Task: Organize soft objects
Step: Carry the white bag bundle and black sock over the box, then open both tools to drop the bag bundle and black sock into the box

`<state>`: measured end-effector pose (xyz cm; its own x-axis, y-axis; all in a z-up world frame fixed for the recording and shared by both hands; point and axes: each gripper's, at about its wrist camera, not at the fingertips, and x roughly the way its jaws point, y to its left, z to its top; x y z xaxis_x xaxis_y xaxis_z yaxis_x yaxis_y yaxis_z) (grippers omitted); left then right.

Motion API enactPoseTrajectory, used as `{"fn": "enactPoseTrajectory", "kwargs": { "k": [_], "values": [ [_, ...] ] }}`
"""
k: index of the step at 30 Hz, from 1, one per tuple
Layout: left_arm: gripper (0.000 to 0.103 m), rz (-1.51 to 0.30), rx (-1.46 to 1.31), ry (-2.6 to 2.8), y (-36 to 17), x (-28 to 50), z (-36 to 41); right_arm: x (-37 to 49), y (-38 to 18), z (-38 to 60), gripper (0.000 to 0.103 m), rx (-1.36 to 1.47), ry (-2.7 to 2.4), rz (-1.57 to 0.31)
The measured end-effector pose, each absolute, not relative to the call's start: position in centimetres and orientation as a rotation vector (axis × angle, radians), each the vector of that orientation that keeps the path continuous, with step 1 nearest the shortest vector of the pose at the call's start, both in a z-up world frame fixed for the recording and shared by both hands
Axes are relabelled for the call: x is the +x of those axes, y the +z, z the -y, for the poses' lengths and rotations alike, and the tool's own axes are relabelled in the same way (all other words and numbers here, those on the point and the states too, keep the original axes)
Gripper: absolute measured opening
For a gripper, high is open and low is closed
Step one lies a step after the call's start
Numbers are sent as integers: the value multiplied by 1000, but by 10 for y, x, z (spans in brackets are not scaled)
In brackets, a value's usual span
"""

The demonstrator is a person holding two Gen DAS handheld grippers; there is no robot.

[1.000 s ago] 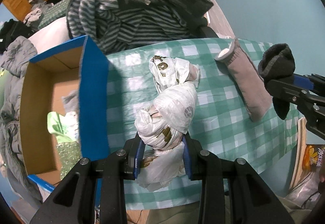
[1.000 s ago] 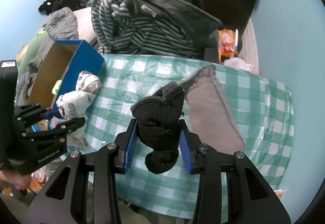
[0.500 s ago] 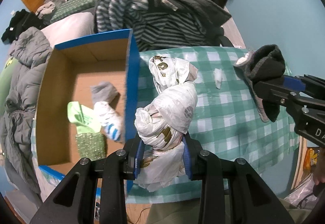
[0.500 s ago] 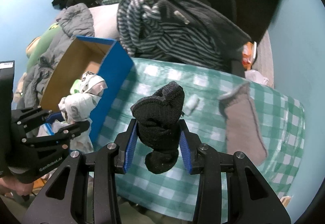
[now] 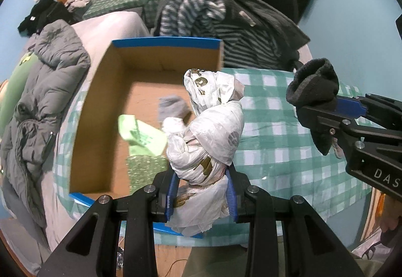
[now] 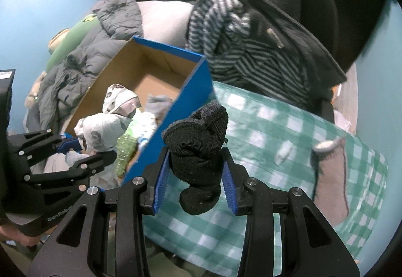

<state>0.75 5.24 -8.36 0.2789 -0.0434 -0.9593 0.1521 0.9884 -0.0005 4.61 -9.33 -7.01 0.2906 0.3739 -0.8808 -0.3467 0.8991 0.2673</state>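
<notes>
My left gripper (image 5: pixel 202 190) is shut on a knotted white plastic bag (image 5: pixel 213 131), which hangs over the open cardboard box with blue edges (image 5: pixel 165 42). Inside the box lie a grey sock (image 5: pixel 173 106), a light green cloth (image 5: pixel 140 132) and a glittery green item (image 5: pixel 145 167). My right gripper (image 6: pixel 194 180) is shut on a balled black sock (image 6: pixel 198 149) above the green checked tablecloth (image 6: pixel 263 141), just right of the box's blue wall (image 6: pixel 186 106). The right wrist view also shows the left gripper (image 6: pixel 75 149) with the white bag (image 6: pixel 105 126) over the box.
A grey sock (image 6: pixel 331 181) lies flat on the cloth at the right, near a small white scrap (image 6: pixel 284 154). Behind the table a chair carries a striped sweater (image 5: pixel 201 13) and dark jacket. A grey puffer jacket (image 5: pixel 37 91) lies left of the box.
Both grippers have travelled left with their loads. The white bag has gone from over the tablecloth to over the box interior, and the black sock has left the grey sock behind and neared the box wall.
</notes>
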Motion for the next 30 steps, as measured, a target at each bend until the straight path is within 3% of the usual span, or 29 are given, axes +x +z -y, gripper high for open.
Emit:
{"fn": "enactPoseTrajectory", "kwargs": {
  "k": [30],
  "values": [
    [33, -1332, 18, -7, -130, 28, -153, 84, -106, -42, 39, -53, 574, -1270]
  ]
}}
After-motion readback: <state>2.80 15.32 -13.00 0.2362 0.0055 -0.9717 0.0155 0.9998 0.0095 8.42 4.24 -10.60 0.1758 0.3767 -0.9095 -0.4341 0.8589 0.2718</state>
